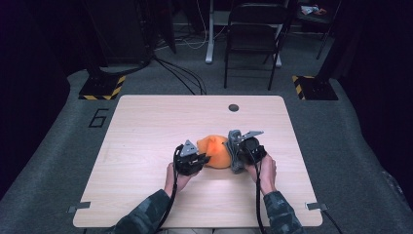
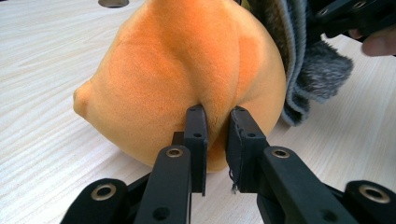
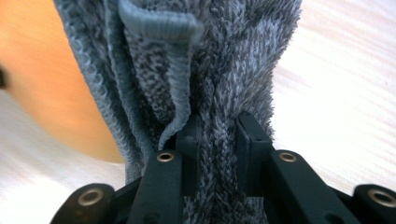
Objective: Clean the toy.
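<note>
Orange plush toy (image 1: 215, 151): lies on the wooden table (image 1: 146, 131), just toward 6 o'clock of its centre.
Grey fuzzy cloth (image 1: 235, 151): pressed against the toy's 3 o'clock side.
Left gripper (image 1: 200, 160): at the toy's 9 o'clock side, jaws pinching a fold of orange plush.
Right gripper (image 1: 239, 152): at 3 o'clock, jaws clamped on the grey knit.
Table hole (image 1: 234, 107): toward 12 o'clock, well apart.
</note>
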A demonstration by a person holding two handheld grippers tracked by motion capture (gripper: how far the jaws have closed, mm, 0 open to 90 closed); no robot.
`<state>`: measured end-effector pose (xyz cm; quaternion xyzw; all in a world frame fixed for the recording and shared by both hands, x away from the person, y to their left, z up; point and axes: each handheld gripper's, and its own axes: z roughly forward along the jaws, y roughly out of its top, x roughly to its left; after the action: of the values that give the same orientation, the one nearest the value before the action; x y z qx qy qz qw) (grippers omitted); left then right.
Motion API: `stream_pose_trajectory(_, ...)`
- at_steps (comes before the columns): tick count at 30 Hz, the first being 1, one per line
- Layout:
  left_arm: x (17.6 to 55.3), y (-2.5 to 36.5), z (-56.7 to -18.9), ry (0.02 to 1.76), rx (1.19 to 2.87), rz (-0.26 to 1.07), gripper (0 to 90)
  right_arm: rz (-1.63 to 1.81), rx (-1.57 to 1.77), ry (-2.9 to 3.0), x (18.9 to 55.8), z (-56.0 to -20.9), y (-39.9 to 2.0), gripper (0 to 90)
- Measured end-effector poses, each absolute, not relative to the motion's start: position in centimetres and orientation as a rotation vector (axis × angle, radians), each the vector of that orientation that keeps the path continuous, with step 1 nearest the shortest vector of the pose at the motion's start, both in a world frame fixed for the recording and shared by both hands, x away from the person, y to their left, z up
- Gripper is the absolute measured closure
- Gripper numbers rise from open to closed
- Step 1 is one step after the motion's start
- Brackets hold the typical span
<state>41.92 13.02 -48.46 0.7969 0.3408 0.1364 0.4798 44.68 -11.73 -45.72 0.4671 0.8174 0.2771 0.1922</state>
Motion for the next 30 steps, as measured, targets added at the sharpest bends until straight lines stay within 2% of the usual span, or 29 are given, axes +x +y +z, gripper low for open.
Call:
stream_pose_trajectory(13, 42.0, 13.2, -48.5, 0.837, 1.942, 0.322, 78.0, 0.724, 1.432, 2.331, 45.9, -49.5, -13.3, 73.1)
stream_pose_trajectory(17, 42.0, 13.3, -48.5, 0.835, 1.942, 0.337, 77.8, 0.653, 1.405, 2.337, 45.8, -47.9, -13.2, 74.0)
stream_pose_trajectory(22, 42.0, 13.4, -48.5, 0.837, 1.942, 0.333, 77.0, 0.779, 1.372, 2.290, 45.3, -44.7, -13.2, 74.1)
stream_pose_trajectory(30, 41.7, 13.0, -48.4, 0.825, 1.941, 0.352, 76.8, 0.957, 1.143, 2.279, 42.2, -39.6, -9.5, 74.0)
